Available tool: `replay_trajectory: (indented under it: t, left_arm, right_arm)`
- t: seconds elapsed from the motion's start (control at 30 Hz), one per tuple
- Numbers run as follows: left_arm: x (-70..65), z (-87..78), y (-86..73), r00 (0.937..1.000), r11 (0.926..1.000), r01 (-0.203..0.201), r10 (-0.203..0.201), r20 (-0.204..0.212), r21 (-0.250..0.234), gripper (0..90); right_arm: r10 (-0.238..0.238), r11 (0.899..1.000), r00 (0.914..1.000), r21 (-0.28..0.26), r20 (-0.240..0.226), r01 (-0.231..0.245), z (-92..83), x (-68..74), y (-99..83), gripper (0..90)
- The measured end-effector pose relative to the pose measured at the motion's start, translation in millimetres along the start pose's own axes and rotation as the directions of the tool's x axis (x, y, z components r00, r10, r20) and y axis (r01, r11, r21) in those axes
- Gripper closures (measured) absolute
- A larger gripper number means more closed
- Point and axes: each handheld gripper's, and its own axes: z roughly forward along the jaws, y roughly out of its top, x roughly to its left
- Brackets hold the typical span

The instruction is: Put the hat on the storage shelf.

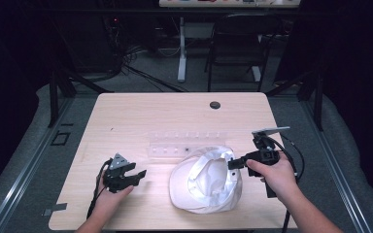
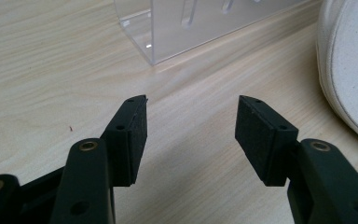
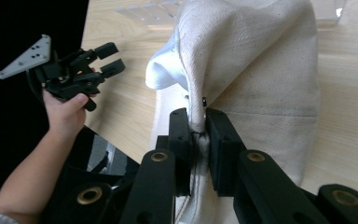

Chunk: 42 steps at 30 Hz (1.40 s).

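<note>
Black left gripper (image 1: 137,174), grey three-cornered plate; right gripper (image 1: 234,164), black cable.

This was a lab or workshop: a bare wooden table (image 1: 126,116) stood on grey carpet, with tangled cables (image 1: 131,58), a folding chair (image 1: 238,43) and another desk beyond.

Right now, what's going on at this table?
A person holds a gripper in each hand at a wooden table. The right gripper is shut on the edge of a white cloth cap, pinching its fabric and lifting it. The left gripper is open and holds nothing, just off to the cap's side. A clear plastic rack lies behind the cap.
</note>
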Motion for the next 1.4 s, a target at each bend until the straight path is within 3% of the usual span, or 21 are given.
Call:
replay_trajectory:
  t: [0.17,0.33,0.57,0.8,1.03,1.4]
  left_arm:
    - [-0.2,0.3,-0.2,1.0000,1.0000,0.005,-0.005,-0.002,-0.001,44.3]
    - [-0.3,0.3,-0.1,1.0000,1.0000,-0.001,0.001,-0.001,-0.001,44.3]
    - [-0.3,0.7,-0.2,1.0000,1.0000,0.000,0.000,-0.001,0.000,44.3]
    - [-0.8,1.0,-0.4,1.0000,1.0000,0.000,0.000,0.002,0.003,44.4]
    - [-3.0,2.3,-0.5,1.0000,1.0000,-0.004,0.004,0.007,0.006,44.3]
    - [-3.6,2.7,-0.6,0.9999,0.9999,-0.010,0.010,0.010,0.010,44.4]
  right_arm:
    - [-0.001,1.000,0.9979,-0.012,-0.065,0.000,-2.5,1.7,1.2,81.5]
    - [0.016,1.000,0.9905,-0.019,-0.136,-0.019,-3.7,2.0,2.1,81.6]
    - [0.039,0.999,0.9678,-0.022,-0.249,-0.045,-4.1,5.6,5.1,81.8]
    - [0.008,0.999,0.9576,-0.035,-0.288,-0.019,-6.1,19.2,8.5,81.8]
    - [-0.016,0.998,0.9394,-0.055,-0.342,-0.003,-6.4,32.8,14.8,81.9]
    - [-0.041,0.996,0.9312,-0.093,-0.362,0.008,-19.0,43.7,19.3,82.0]
